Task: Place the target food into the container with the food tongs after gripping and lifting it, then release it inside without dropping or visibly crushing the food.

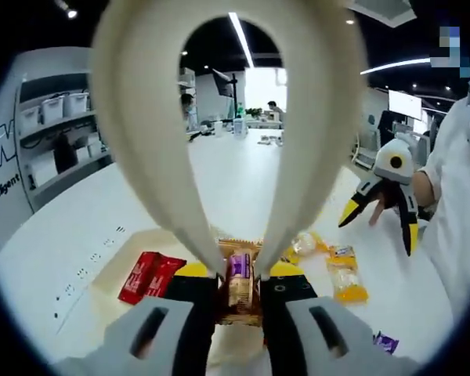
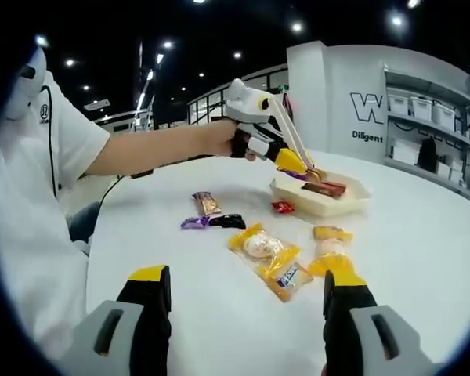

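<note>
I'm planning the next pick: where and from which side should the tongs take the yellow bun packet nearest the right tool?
Grip the yellow bun packet across its narrow width at the middle, over the round bun, coming from above. It lies flat and elongated on the table, apart from the other packets. Squeeze lightly; the bun is probably soft.

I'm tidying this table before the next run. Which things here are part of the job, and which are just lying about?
In use: tongs in the left gripper, the gold snack packet they hold, the tray.

Lying about: red packets already in the tray, yellow bun packet, purple sweet, black sweet, shelves.
</note>
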### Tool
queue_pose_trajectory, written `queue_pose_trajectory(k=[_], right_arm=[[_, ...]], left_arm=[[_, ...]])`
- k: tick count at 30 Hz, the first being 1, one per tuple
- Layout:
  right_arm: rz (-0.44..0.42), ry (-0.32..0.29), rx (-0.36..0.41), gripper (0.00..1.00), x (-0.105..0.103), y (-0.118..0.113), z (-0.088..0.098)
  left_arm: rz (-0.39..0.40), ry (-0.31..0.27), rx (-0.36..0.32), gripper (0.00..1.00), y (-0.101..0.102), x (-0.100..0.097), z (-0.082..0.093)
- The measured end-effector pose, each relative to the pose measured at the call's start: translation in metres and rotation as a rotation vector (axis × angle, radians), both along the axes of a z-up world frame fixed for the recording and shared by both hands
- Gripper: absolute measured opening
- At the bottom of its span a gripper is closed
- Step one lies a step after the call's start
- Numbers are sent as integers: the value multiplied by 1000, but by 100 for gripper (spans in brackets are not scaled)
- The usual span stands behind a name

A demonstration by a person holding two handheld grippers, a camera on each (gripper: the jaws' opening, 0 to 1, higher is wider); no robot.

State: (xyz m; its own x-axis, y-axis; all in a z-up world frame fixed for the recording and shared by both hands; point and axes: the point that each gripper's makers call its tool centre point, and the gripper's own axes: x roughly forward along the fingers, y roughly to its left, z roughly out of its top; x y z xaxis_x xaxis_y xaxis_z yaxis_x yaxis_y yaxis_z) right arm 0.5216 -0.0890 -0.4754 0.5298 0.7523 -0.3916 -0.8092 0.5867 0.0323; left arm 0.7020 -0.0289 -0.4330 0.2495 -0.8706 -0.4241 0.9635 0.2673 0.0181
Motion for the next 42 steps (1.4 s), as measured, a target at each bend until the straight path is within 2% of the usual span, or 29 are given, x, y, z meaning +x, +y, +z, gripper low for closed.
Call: queue_pose_trajectory(k=[10, 24, 42], right_arm=[[-2, 7, -2, 78, 0, -1, -3], [-4, 14, -2, 78, 2, -3, -5], [-6, 18, -5, 78, 3, -4, -7]], left_arm=[[22, 19, 14, 19, -2, 21, -16], [33, 31, 57, 20, -5, 37, -38], [29, 25, 92, 20, -6, 45, -45]])
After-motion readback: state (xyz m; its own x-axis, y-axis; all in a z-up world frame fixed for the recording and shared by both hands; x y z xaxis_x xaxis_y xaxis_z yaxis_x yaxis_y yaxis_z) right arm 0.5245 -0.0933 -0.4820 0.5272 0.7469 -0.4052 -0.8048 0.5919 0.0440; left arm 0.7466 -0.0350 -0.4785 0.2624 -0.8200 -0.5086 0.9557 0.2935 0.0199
